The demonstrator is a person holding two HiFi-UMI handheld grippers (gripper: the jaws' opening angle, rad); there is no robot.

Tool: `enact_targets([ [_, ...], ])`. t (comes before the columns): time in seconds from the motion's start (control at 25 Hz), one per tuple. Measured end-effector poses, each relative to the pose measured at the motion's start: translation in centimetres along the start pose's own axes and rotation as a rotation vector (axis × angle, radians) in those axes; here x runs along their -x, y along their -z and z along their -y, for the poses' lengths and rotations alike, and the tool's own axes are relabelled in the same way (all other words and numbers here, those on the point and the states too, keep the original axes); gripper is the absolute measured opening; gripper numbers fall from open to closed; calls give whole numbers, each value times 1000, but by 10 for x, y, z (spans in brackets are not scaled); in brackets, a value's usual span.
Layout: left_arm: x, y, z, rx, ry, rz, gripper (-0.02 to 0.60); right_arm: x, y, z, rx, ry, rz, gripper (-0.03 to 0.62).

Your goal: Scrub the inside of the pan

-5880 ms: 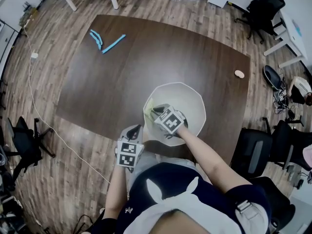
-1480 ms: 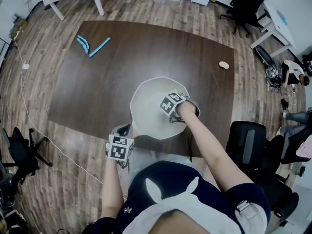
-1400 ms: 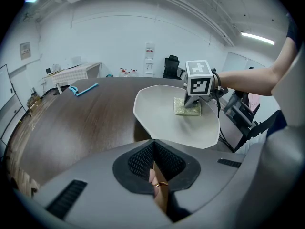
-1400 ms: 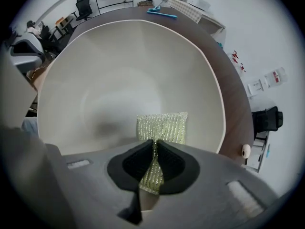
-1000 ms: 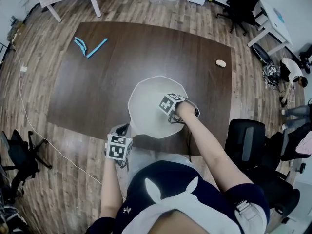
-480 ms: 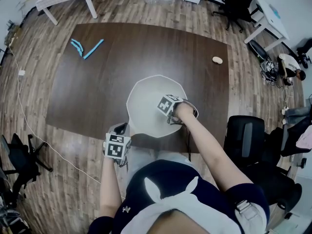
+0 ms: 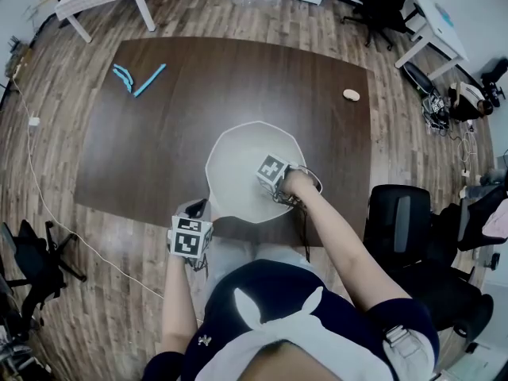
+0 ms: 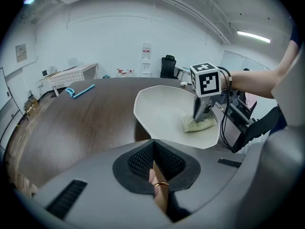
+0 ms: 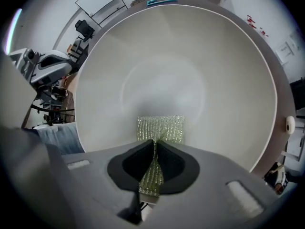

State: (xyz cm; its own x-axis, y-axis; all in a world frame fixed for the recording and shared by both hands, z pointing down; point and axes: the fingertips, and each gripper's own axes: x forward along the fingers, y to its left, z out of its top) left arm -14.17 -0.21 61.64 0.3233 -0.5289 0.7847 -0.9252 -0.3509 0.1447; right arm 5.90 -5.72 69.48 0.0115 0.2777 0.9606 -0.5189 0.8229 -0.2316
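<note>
A white, angular pan (image 7: pixel 234 153) sits at the near edge of the dark table (image 7: pixel 159 133). My right gripper (image 7: pixel 275 189) points steeply down into the pan's near right part, shut on a yellow-green scrub sponge (image 9: pixel 160 128) that presses flat against the pan's inner wall (image 9: pixel 190 56). The left gripper view shows the same gripper (image 8: pixel 202 114) and sponge (image 8: pixel 199 124) inside the pan (image 8: pixel 162 109). My left gripper (image 7: pixel 199 210) hangs just off the table's near edge at the pan's near left. Its jaws are shut on a tan handle with a gold ring (image 8: pixel 158 185).
Blue strips (image 7: pixel 135 78) lie at the table's far left corner, and a small tan round object (image 7: pixel 351 94) sits near the far right edge. A black office chair (image 7: pixel 397 221) stands right of the table. White tables and more chairs ring the room.
The right gripper has slid the sponge a short way across the pan toward its near rim and has tilted. The left gripper has stayed where it was.
</note>
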Motion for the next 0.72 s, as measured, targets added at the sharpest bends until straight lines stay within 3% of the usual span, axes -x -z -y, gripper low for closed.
enact_targets([
  [0.44,-1,-2,1,-5,10,-6,3,-2,-2,-11,0,-54,22,32],
  [0.72,2,-3,1,-8,18,-5,3,-4,-8,-32,-8,-131,54,32],
])
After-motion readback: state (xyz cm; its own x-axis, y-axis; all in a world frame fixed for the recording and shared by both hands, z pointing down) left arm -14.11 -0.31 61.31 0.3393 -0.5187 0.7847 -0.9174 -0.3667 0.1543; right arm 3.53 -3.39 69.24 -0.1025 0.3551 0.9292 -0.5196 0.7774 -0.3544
